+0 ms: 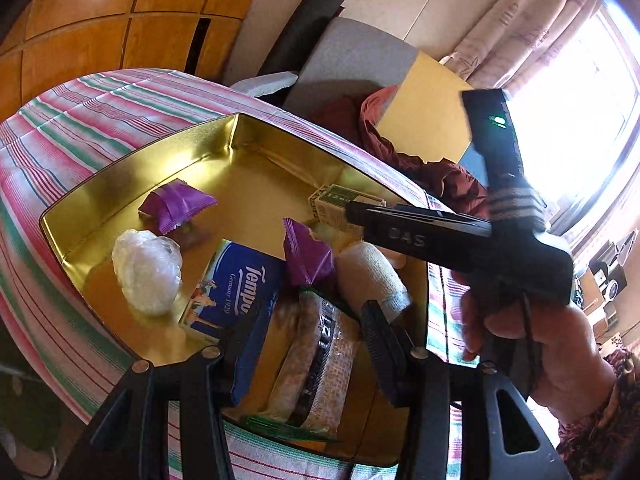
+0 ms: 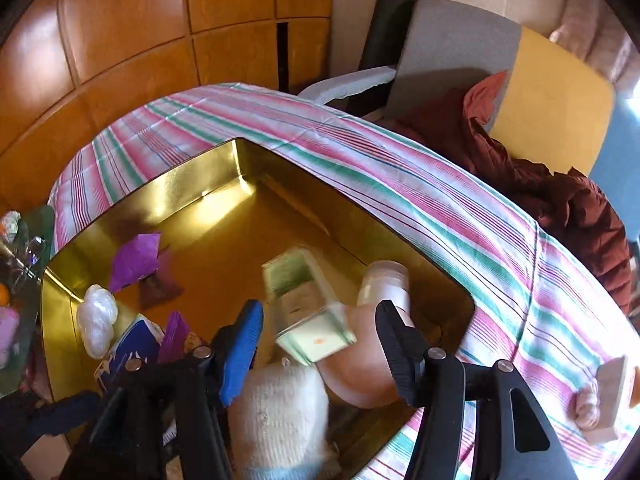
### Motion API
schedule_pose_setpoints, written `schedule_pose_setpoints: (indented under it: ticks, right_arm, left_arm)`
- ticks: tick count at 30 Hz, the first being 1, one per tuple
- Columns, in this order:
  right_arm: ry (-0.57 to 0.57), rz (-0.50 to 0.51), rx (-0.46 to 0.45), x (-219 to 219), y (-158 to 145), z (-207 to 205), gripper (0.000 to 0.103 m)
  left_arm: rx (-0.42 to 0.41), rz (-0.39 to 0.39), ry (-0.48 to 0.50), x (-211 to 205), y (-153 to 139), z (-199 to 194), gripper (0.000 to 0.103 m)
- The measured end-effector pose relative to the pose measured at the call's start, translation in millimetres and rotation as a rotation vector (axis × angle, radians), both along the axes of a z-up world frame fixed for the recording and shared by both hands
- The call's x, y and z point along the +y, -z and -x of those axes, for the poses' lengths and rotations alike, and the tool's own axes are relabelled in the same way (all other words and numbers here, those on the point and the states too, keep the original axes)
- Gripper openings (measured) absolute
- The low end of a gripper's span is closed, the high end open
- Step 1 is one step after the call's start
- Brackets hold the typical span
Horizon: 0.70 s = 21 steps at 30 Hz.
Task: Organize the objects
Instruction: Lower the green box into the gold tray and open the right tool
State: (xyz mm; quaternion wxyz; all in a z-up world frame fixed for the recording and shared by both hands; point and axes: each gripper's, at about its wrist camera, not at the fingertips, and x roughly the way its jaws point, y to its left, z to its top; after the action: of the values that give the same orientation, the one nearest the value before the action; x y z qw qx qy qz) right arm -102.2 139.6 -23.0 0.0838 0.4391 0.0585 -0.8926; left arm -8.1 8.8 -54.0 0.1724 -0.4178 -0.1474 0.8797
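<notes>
A gold tin tray [image 1: 132,168] on the striped cloth holds a Tempo tissue pack [image 1: 236,284], two purple wrappers [image 1: 176,204], a crumpled clear bag [image 1: 146,276], a white sock roll [image 1: 372,276] and a biscuit pack [image 1: 316,356]. My left gripper [image 1: 316,316] hovers open over the biscuit pack, which lies under the gap. My right gripper [image 2: 320,308] is open around a small green box [image 2: 308,312], blurred and tilted, with space on both sides. A pink bottle [image 2: 384,284] lies by its right finger [image 2: 396,344]. In the left wrist view the right gripper [image 1: 354,212] reaches in over the box [image 1: 332,204].
A hand [image 1: 540,340] holds the right gripper. A small block [image 2: 604,396] lies on the cloth [image 2: 400,184] right of the tin. Chairs with dark red clothing [image 2: 560,196] stand behind the table, wooden cabinets [image 2: 120,40] beyond. A side table with oddments [image 2: 16,248] is at the left.
</notes>
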Motion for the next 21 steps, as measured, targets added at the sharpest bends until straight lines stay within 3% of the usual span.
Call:
schedule_pose_setpoints:
  ticks: [7, 14, 17, 21]
  right_arm:
    - [0.05, 0.042, 0.039, 20, -8, -19, 0.061]
    - [0.1, -0.032, 0.063, 17, -12, -17, 0.061]
    - [0.077, -0.052, 0.008, 9, -4, -5, 0.061]
    - [0.043, -0.057, 0.034, 4, -8, -9, 0.061]
  left_arm:
    - [0.002, 0.014, 0.014, 6, 2, -1, 0.049]
    - [0.014, 0.016, 0.022, 9, -1, -3, 0.049]
    - [0.016, 0.016, 0.023, 9, -2, -3, 0.049]
    - [0.013, 0.015, 0.024, 9, -1, -3, 0.049]
